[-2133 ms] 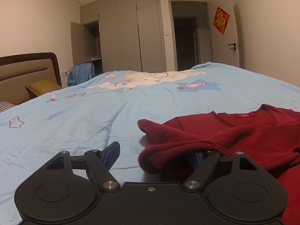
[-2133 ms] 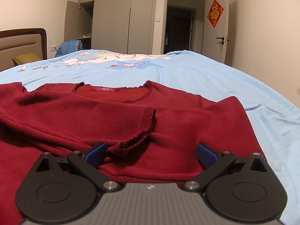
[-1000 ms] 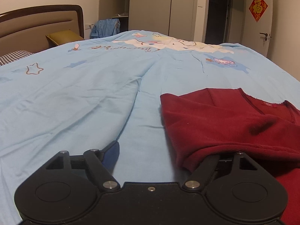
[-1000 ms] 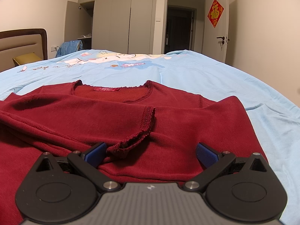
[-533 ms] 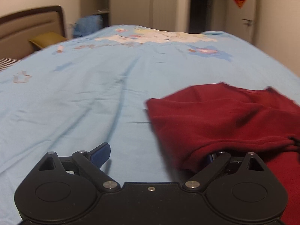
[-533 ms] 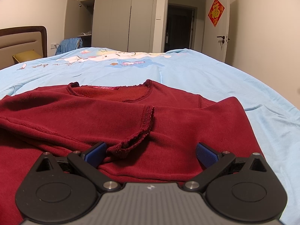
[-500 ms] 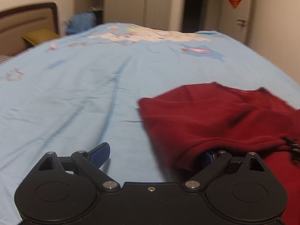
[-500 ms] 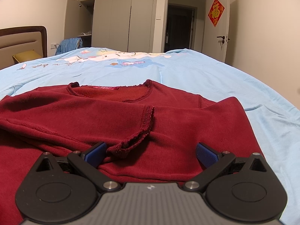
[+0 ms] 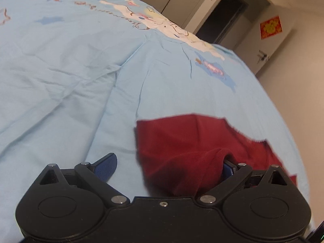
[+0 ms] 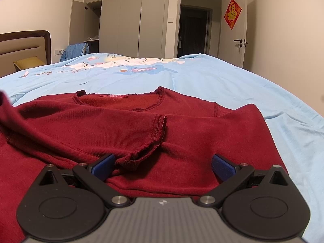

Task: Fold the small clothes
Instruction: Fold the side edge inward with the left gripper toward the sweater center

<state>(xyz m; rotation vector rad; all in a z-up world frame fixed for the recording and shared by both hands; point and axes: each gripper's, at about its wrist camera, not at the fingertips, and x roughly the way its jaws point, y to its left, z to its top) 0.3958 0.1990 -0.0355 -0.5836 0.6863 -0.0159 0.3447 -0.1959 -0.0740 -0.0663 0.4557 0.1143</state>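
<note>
A dark red knit sweater [image 10: 182,125] lies front-up on the light blue bedsheet [image 10: 222,81], neckline away from me, with one sleeve folded across the chest and its frilled cuff [image 10: 149,143] near my right gripper. My right gripper [image 10: 163,166] hovers low over the sweater's lower part, open, with nothing between its fingers. In the left wrist view the sweater's left side [image 9: 192,141] is bunched and draped over the right finger [image 9: 227,168] of my left gripper [image 9: 168,166], whose jaws stand wide apart. A raised fold [image 10: 5,103] shows at the right view's left edge.
The sheet [image 9: 70,70] stretches wide and wrinkled to the left of the sweater. A padded headboard [image 10: 24,46] and a yellow pillow [image 10: 28,62] sit at the far left. Beyond the bed are a wardrobe [image 10: 125,20], a blue garment [image 10: 77,50] and a doorway [image 10: 192,30].
My left gripper has tilted and risen, and the sweater's left side hangs lifted over its right finger. The right gripper has stayed put, open.
</note>
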